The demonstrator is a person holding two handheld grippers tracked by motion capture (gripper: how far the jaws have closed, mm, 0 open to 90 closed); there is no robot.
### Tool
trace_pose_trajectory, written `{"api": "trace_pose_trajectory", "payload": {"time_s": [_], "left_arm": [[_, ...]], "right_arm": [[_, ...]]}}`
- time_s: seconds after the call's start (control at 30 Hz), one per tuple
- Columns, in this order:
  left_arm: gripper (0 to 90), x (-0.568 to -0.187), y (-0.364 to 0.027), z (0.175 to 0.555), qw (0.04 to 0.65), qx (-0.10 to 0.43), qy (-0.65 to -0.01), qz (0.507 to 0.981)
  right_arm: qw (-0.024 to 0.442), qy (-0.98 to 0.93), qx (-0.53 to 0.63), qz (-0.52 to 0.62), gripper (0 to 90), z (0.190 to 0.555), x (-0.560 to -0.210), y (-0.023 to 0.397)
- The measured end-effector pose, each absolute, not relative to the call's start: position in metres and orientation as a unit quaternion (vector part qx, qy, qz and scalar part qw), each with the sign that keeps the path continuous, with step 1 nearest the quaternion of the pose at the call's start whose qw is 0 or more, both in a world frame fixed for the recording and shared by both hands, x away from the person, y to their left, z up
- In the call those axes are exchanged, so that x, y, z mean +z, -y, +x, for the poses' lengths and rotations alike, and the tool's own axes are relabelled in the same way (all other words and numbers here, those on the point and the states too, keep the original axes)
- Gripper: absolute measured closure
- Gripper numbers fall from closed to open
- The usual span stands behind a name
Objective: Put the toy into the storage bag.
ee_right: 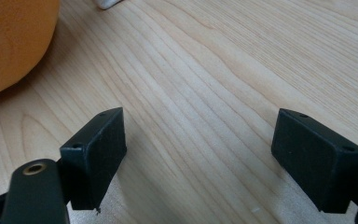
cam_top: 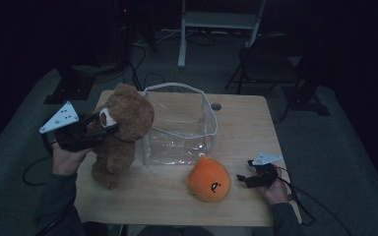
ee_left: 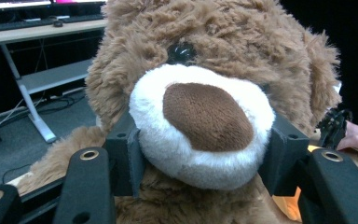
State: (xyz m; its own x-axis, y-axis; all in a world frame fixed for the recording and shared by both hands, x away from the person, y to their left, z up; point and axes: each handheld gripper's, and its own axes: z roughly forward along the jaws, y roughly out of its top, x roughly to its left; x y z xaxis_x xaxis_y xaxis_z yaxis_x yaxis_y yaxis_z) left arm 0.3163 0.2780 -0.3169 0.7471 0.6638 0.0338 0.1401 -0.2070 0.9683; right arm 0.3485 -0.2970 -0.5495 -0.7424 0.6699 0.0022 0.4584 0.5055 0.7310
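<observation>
Two soft toys are being shown on a pale wooden table [cam_top: 256, 128] with visible grain: a shaggy brown teddy bear [cam_top: 123, 132] with a white muzzle and a smooth dark-brown nose, and a rounded orange plush toy [cam_top: 208, 179]. Between and behind them, a clear plastic bin [cam_top: 179, 125] with a white rim is sitting on the tabletop. The bear is being held upright near the table's left edge, just beside the bin, by the left gripper [cam_top: 103, 129]; in the left gripper view the black jaws are being pressed against both sides of the muzzle, partly open around it. The right gripper [cam_top: 243, 179] is being rested low by the table's right edge, near the orange toy but apart from it, its blocky black jaws being held wide with nothing but bare wood between them. Much of the room beyond is being lost in darkness, and the bear's lower body is being cut off in the left gripper view.
</observation>
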Motion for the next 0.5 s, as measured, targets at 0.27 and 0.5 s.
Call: {"api": "trace_pose_trajectory", "payload": {"time_s": [0.27, 0.5], "left_arm": [[42.3, -0.311, -0.279, 0.321, 0.573, 0.23, -0.27, 0.738], [42.3, -0.304, -0.278, 0.324, 0.575, 0.232, -0.269, 0.737]], "right_arm": [[0.142, -0.856, 0.373, 0.33, 17.0, 0.349, -0.549, 0.297], [0.142, -0.855, 0.373, 0.33, 17.0, 0.349, -0.549, 0.297]]}}
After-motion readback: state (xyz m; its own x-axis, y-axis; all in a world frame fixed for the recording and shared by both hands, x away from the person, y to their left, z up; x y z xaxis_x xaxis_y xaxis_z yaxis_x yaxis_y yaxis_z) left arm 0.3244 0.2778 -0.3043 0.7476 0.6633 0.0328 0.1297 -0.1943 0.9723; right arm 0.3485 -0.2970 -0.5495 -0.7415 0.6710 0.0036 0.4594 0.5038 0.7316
